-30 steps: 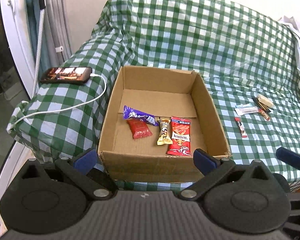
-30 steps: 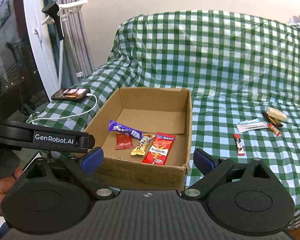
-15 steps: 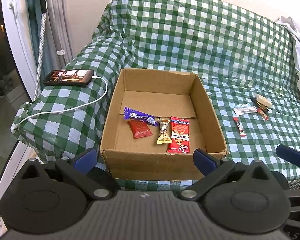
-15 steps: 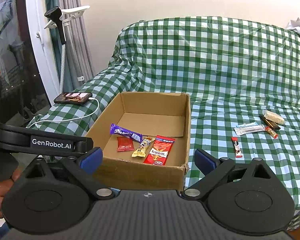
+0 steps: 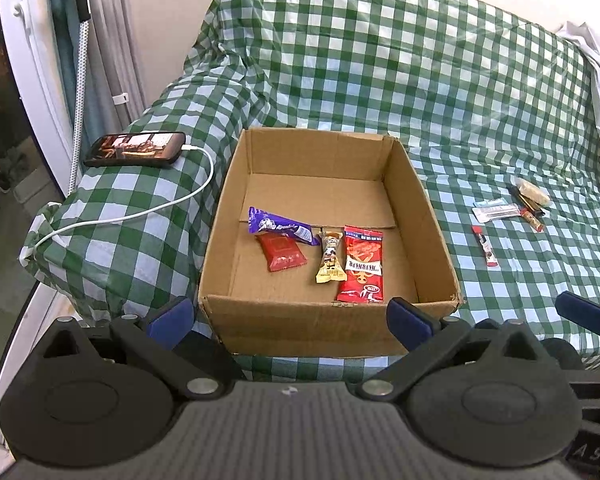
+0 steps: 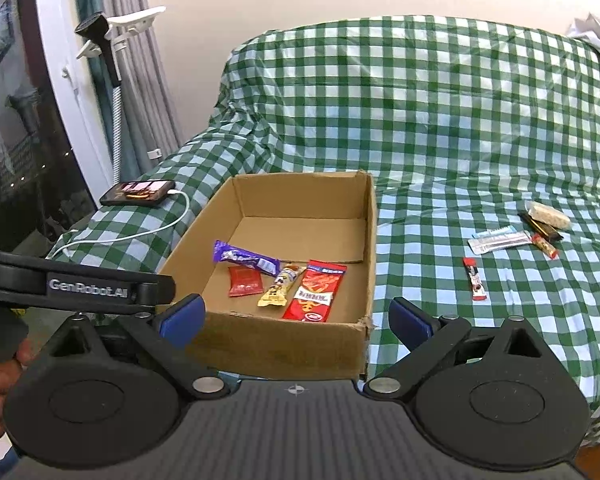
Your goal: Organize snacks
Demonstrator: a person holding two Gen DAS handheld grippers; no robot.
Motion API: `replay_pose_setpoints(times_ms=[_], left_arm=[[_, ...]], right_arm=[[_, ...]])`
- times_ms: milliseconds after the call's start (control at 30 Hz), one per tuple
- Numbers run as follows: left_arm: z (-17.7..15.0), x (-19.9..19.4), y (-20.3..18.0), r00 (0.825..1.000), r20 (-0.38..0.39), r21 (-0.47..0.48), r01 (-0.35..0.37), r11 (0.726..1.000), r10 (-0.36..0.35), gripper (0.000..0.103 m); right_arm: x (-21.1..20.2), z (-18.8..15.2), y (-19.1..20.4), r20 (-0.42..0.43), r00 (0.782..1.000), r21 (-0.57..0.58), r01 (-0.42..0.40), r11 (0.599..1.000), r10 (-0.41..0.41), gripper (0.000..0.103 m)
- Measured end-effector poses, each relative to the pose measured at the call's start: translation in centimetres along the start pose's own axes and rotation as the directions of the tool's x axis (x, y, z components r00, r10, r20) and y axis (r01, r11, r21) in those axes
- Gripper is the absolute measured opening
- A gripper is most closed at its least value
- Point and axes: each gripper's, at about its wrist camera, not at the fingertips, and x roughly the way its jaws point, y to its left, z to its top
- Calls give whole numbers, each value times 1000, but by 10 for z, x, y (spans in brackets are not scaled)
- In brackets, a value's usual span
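Observation:
An open cardboard box (image 5: 428,216) (image 6: 370,240) sits on a green checked cover. Inside lie a purple bar (image 5: 280,230) (image 6: 246,260), a small red packet (image 5: 281,254) (image 6: 243,280), a yellow bar (image 5: 331,262) (image 6: 280,286) and a red pouch (image 5: 362,270) (image 6: 318,290). Several loose snacks lie on the cover to the right: a small red stick (image 5: 486,246) (image 6: 475,283), a silver wrapper (image 5: 496,211) (image 6: 500,240) and a beige bar (image 5: 534,193) (image 6: 550,216). My left gripper (image 5: 290,316) and right gripper (image 6: 296,316) are open and empty, in front of the box's near wall.
A phone (image 5: 136,150) (image 6: 138,192) with a white charging cable (image 5: 140,212) lies on the covered armrest left of the box. A white stand (image 6: 112,40) and curtain are at the far left. The cover's front edge drops off below the box.
Both grippers have drawn back and risen slightly, so the box and snacks sit a little farther off in view. Nothing on the cover has moved.

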Motion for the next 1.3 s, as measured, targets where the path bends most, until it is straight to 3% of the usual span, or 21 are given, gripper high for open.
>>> replay_pose_setpoints(times_ms=[333,600,767,933,1033,1167,1233,1300], left_arm=[[37,31,-52,997,-51,64,58,996,-54,103],[74,91,-144,977,-153,148,171,974,-148,103],[99,143,-211,974,-158,287,204,936,-164,103],[124,219,-290,959,-222,439,260,860,-177,103],[134,277,-334,933,-303,477,327,816,-197,103],[147,340,-375,913,-338,458,371,808,-227,103],[154,366,-392,908,-346,455,382,805,-236,103],[159,389,-409,899,-359,447,401,800,-250,103]], right_arm=[[9,0,-72,12,991,147,129,981,-133,98],[22,2,-178,8,951,260,297,919,-309,98],[49,17,-260,-22,947,375,306,875,-321,98],[100,45,-345,-44,955,482,279,831,-295,99],[147,62,-393,-63,955,532,277,800,-289,99],[218,83,-457,-112,954,620,286,731,-278,99],[252,91,-483,-144,943,669,316,673,-300,99],[284,97,-504,-165,936,692,335,639,-311,99]])
